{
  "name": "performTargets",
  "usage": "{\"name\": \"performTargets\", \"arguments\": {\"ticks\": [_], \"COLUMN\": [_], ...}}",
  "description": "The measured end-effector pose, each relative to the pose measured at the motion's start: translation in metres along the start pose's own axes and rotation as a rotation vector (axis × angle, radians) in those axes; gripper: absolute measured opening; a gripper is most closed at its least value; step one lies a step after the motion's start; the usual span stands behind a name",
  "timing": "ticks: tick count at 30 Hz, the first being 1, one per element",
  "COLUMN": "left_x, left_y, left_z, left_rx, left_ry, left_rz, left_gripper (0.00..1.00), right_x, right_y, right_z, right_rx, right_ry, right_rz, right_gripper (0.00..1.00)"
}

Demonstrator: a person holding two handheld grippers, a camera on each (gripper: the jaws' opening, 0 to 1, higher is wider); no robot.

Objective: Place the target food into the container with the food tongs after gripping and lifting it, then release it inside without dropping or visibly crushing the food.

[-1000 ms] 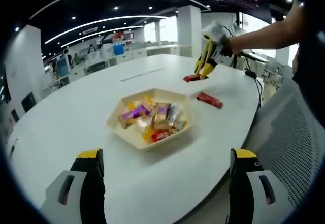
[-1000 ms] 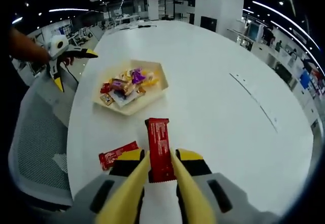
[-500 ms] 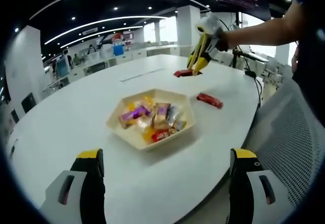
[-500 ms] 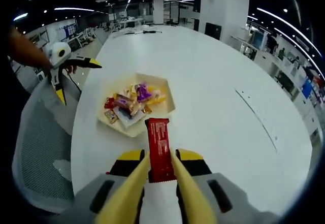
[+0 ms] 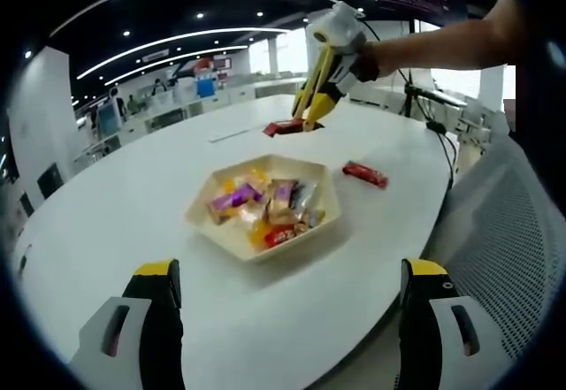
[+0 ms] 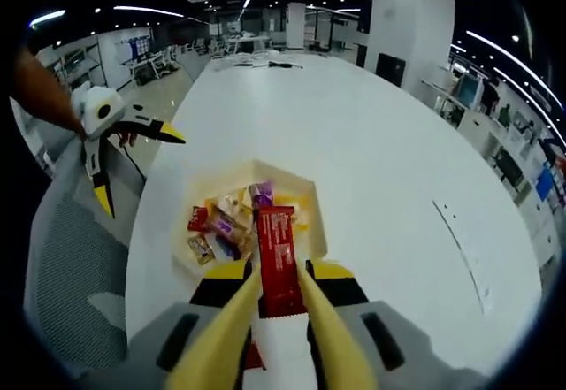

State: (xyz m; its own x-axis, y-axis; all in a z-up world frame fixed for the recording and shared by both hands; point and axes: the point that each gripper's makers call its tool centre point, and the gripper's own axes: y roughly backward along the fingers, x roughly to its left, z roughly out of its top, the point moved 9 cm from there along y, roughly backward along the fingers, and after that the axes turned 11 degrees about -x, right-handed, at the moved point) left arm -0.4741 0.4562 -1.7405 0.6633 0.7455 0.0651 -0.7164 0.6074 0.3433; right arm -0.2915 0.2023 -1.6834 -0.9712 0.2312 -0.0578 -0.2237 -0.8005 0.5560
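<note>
- Since the earlier frames, the right gripper [image 5: 305,118] has been carried from beside the table's far edge to a position above the container's [image 5: 205,220] far rim, as noted in the left gripper view; in the right gripper view the container [image 6: 311,202] has drawn in until it lies directly under the jaw tips.
- A red snack bar [image 6: 278,259] is held clamped between the jaws of the right gripper [image 6: 279,297]; in the left gripper view the bar [image 5: 283,127] is seen well clear of the white table [image 5: 106,213], raised above the level of the container.
- The bar's long axis is aligned with the jaws and points forward, out from the gripper toward the container; roughly half its length projects beyond the tips.
- The left gripper [image 5: 287,306] is held with jaws wide apart and nothing between them, short of the near table edge.
- A second red bar [image 5: 365,174] is observed lying on the table beside the container, untouched.
- Step in hand is judged to be the carry, nearly complete.
- The next move is judged to call for lowering the bar over the wrapped sweets [image 5: 265,206] and parting the jaws gently, so that it is laid inside and not dropped past the rim.
</note>
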Motion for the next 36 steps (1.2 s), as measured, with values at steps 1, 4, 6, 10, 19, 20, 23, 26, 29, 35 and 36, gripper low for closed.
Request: {"name": "performTargets", "arguments": {"ticks": [1,4,6,10,19,20,23,26,29,35,36], "left_x": [0.0,0.001,0.001,0.002,0.001,0.001,0.001,0.001,0.001,0.002,0.002], "left_y": [0.0,0.0,0.0,0.0,0.0,0.0,0.0,0.0,0.0,0.0,0.001], "left_z": [0.0,0.0,0.001,0.001,0.001,0.001,0.001,0.001,0.001,0.002,0.002], "left_rx": [-0.002,-0.005,-0.007,-0.011,-0.008,-0.009,-0.012,-0.013,-0.014,-0.019,-0.022], "left_ry": [0.001,0.001,0.001,0.003,0.001,0.002,0.002,0.002,0.001,0.001,0.003], "left_rz": [0.0,0.003,0.002,0.008,0.008,0.007,0.008,0.006,0.005,0.008,0.01], "left_gripper": [0.99,0.99,0.99,0.99,0.99,0.99,0.99,0.99,0.99,0.99,0.99], "right_x": [0.0,0.001,0.002,0.002,-0.004,-0.003,-0.002,-0.002,-0.003,0.001,0.001], "right_y": [-0.004,-0.015,-0.022,-0.034,-0.052,-0.051,-0.044,-0.035,-0.027,-0.009,-0.006], "right_z": [0.004,0.012,0.02,0.029,0.018,0.017,0.017,0.019,0.02,0.019,0.017], "right_rx": [-0.003,-0.006,-0.009,-0.008,-0.03,-0.033,-0.039,-0.049,-0.055,-0.067,-0.066], "right_ry": [0.006,0.019,0.029,0.049,0.046,0.034,0.034,0.035,0.036,0.044,0.037], "right_rz": [0.003,0.008,0.011,0.012,-0.018,-0.012,-0.012,-0.019,-0.03,-0.051,-0.056], "right_gripper": [0.23,0.23,0.23,0.23,0.28,0.28,0.28,0.28,0.28,0.28,0.28]}}
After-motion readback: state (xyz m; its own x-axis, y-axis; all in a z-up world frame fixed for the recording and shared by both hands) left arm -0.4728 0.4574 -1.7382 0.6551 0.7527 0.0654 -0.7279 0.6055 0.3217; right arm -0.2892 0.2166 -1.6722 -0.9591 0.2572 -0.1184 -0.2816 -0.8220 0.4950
